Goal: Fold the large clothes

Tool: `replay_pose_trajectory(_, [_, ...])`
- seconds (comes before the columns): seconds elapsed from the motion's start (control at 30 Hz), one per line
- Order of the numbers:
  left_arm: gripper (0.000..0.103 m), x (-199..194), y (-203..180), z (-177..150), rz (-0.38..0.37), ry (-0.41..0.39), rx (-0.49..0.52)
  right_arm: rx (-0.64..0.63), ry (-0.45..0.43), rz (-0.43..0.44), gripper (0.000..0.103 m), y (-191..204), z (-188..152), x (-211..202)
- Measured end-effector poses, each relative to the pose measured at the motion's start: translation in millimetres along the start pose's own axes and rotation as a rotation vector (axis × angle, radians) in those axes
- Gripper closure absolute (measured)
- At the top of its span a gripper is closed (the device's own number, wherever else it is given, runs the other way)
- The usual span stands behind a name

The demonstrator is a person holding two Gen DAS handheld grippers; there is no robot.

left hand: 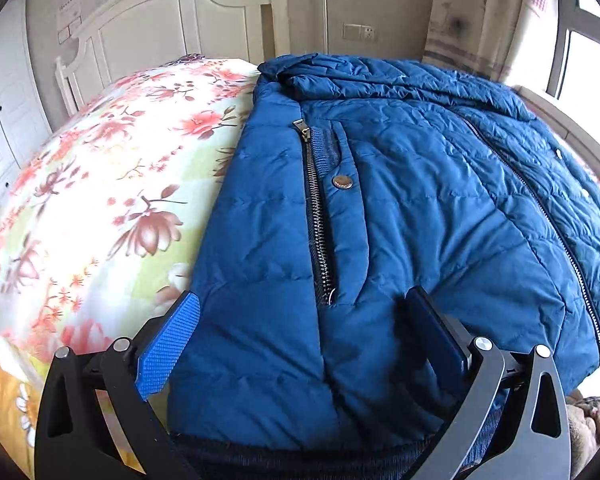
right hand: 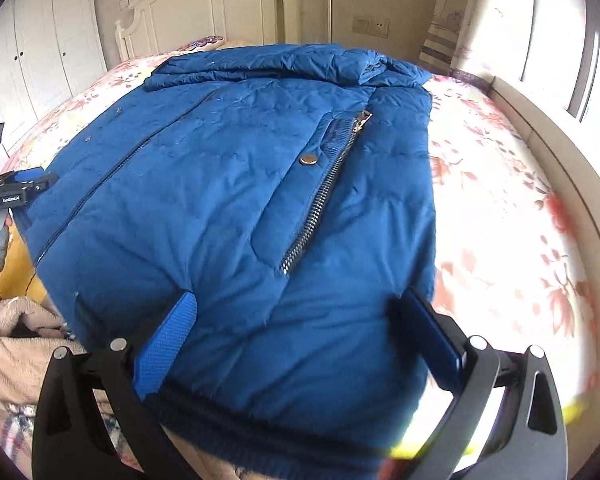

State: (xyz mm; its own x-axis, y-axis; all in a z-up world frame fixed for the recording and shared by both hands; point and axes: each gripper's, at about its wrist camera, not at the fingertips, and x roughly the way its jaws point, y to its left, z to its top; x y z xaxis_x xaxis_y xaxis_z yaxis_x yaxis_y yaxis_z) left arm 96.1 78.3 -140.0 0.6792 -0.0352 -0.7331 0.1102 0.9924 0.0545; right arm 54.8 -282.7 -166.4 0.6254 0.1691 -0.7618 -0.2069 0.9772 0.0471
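Left tool (left hand: 300, 320): wide open, straddling down jacket (left hand: 380, 208) hem, nothing gripped.
Right tool (right hand: 300, 316): same, open over hem.
Advice: pinch both hem corners evenly before lifting.

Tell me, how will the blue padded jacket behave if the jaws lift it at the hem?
The blue jacket looks quilted and puffy, so probably light for its size. It lies crumpled near the collar, so it will likely droop rather than stay flat. Its smooth shell may slip between open jaws.
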Motion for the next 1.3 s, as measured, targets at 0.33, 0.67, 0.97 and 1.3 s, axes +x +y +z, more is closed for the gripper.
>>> replay_pose_trajectory(0.33, [0.004,-0.6,2.7,-5.0,-0.006,0.005,-0.013,-0.013,0.017,-0.038,0.003,2.5,-6.6,2.4])
replay_pose_trajectory(0.67, [0.004,-2.7,4.2,-7.7,-0.017,0.005,-0.019,-0.104,-0.035,-0.036,0.003,50.1,10.1,-4.5])
replay_pose_trajectory(0.97, [0.005,-32.5,75.2,-25.0,-0.153,-0.028,-0.254,0.001,0.009,-0.071,0.003,3.0,0.5,-24.6])
replay_pose_trajectory(1.3, [0.004,-16.2,20.8,-28.6,-0.078,-0.001,-0.036,0.186,0.023,0.045,0.003,-30.6,-33.2,-30.3])
